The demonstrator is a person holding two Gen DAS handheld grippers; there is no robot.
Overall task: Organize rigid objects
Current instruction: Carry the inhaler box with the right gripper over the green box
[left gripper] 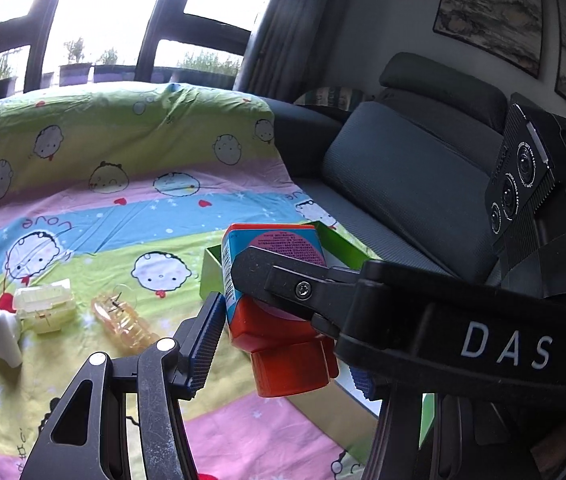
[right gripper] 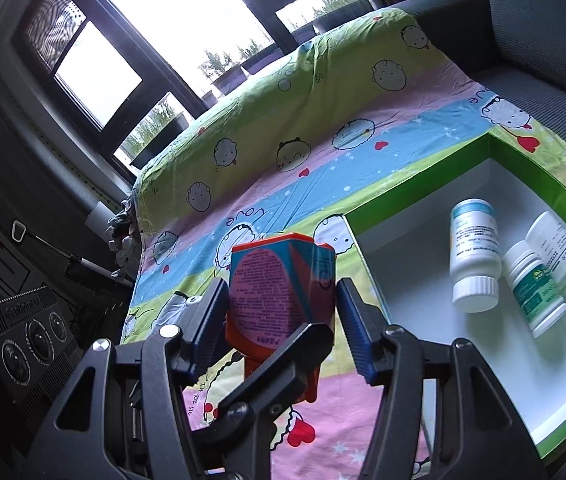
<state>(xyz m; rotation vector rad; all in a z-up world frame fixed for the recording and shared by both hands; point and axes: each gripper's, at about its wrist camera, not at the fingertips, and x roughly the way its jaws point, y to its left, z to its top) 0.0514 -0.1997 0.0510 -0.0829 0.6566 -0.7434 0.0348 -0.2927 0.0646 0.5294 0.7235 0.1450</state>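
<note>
An orange bottle with a blue and pink label [left gripper: 279,300] is held in the air between both grippers, cap toward the cameras. In the left wrist view my left gripper [left gripper: 283,348] has its blue pads on either side of the bottle's lower part, and the other gripper's black finger [left gripper: 303,280] crosses in front of the bottle. In the right wrist view the bottle [right gripper: 283,284] sits between my right gripper's [right gripper: 283,320] blue pads, with a small gap at the right pad. A green box with a white inside [right gripper: 423,220] lies to the right.
Three white medicine bottles [right gripper: 475,256] lie in the box. On the cartoon bedsheet [left gripper: 123,200] at the left lie a white tube [left gripper: 1,332], a clear yellowish case [left gripper: 45,304] and a clear orange piece [left gripper: 123,320]. Grey cushions [left gripper: 403,176] are at the right.
</note>
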